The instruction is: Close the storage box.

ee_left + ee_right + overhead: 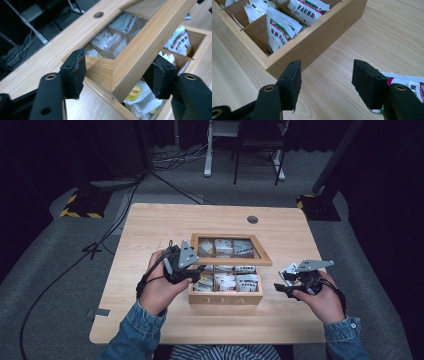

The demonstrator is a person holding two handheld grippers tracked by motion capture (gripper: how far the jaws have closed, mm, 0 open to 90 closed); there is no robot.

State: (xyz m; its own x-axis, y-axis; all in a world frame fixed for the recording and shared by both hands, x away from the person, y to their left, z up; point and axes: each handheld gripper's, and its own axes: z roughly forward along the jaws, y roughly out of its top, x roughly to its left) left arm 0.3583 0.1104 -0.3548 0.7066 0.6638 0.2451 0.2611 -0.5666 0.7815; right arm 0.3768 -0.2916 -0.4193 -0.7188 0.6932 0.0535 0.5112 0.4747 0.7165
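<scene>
The shallow pale wooden tea box (226,296) with "TEA" cut into its front sat near the middle of the light wooden bench (150,227), its glass-paned wooden lid (231,248) raised and tilted back on the far side. White foil tea sachets (226,281) filled its compartments.

The left claw (196,270) stood at the box's left edge. In the left gripper view its jaws straddled the near corner of the lid frame (140,47); the left pad seemed to graze the wood while the right stood clear, so the claw was parted and not clamping. The right claw (286,282) hovered open and empty to the right of the box, beside a loose white sachet (412,83) lying flat on the bench.

The lid looked stiff and fairly light, but its pane would likely be fragile, so the wooden frame rail, not the glass, was the sensible place to pinch. Smooth wood might slip between the pads. It would probably swing on hinges along the back and drop if let go. The sachets looked light, soft and slick; an edge or corner would suit best.

Open bench lay on every side of the box, with most room behind the lid; the front edge sat close.
</scene>
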